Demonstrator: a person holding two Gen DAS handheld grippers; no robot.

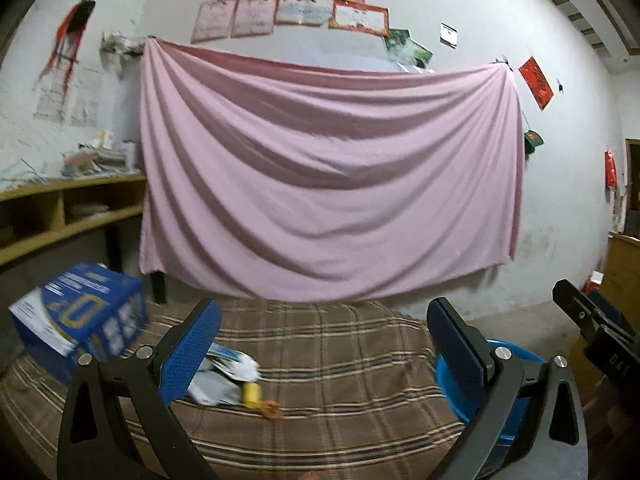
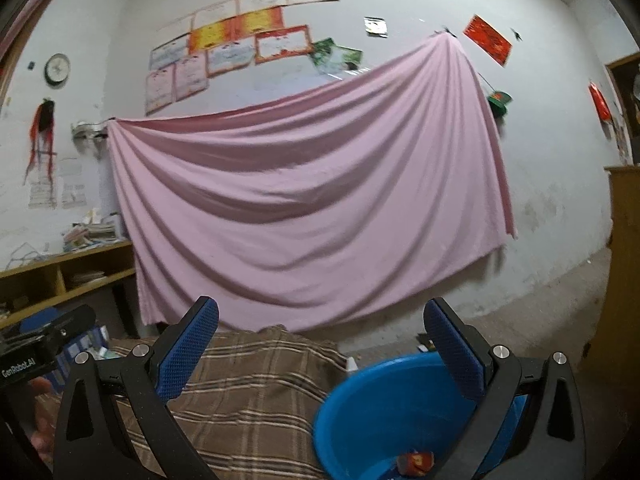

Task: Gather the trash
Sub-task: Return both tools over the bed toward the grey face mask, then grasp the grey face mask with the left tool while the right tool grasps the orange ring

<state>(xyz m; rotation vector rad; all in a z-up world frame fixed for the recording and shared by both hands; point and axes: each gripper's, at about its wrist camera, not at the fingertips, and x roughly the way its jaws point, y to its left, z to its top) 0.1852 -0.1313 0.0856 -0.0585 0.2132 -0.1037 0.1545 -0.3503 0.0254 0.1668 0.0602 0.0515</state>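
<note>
Trash lies on the brown plaid cloth [image 1: 320, 360]: crumpled white paper [image 1: 224, 380], a small yellow piece [image 1: 251, 394] and an orange scrap [image 1: 270, 410]. My left gripper [image 1: 320, 356] is open and empty, held above the cloth, with the paper just right of its left finger. A blue basin [image 2: 384, 408] sits at the right; a red wrapper [image 2: 416, 462] lies inside it. My right gripper [image 2: 320, 352] is open and empty, its right finger over the basin. The basin's rim also shows in the left wrist view [image 1: 508, 350].
A blue cardboard box [image 1: 80, 316] stands at the cloth's left. A pink sheet [image 1: 328, 176] hangs on the wall behind. A wooden shelf [image 1: 60, 208] with papers is at the left. A wooden cabinet [image 2: 624, 264] is at the right. The right gripper's body [image 1: 600, 328] shows at the right edge.
</note>
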